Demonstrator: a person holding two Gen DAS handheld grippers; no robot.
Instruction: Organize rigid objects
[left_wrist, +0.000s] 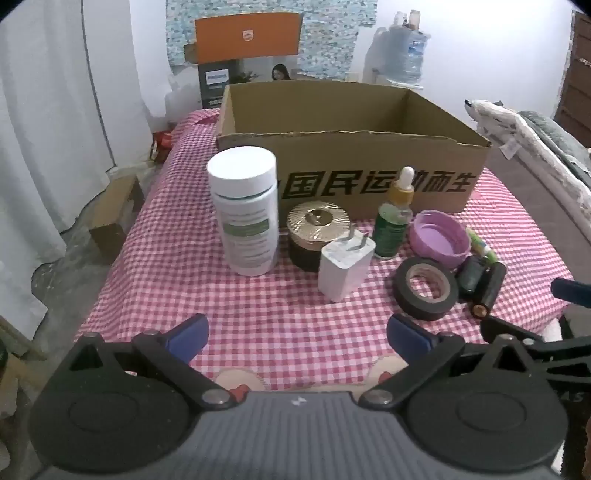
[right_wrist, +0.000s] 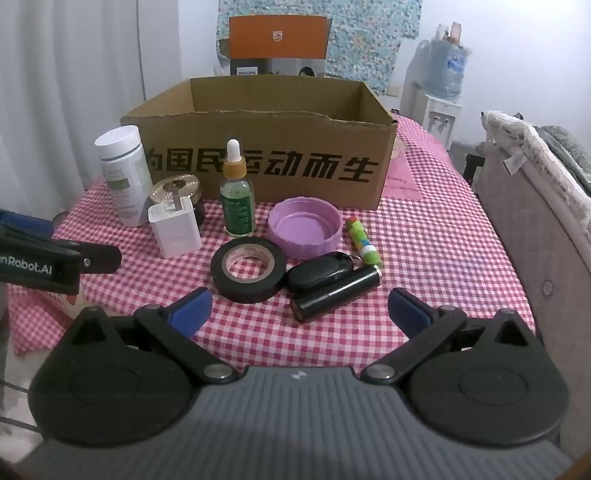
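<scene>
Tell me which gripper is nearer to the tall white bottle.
Left. The left gripper hangs open in front of the white bottle, which stands just ahead and slightly left of its fingers. The right gripper faces the tape roll, with the bottle far off to its left.

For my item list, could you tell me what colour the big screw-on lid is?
The lid is lilac purple, lying open side up; the right wrist view shows it best.
</scene>
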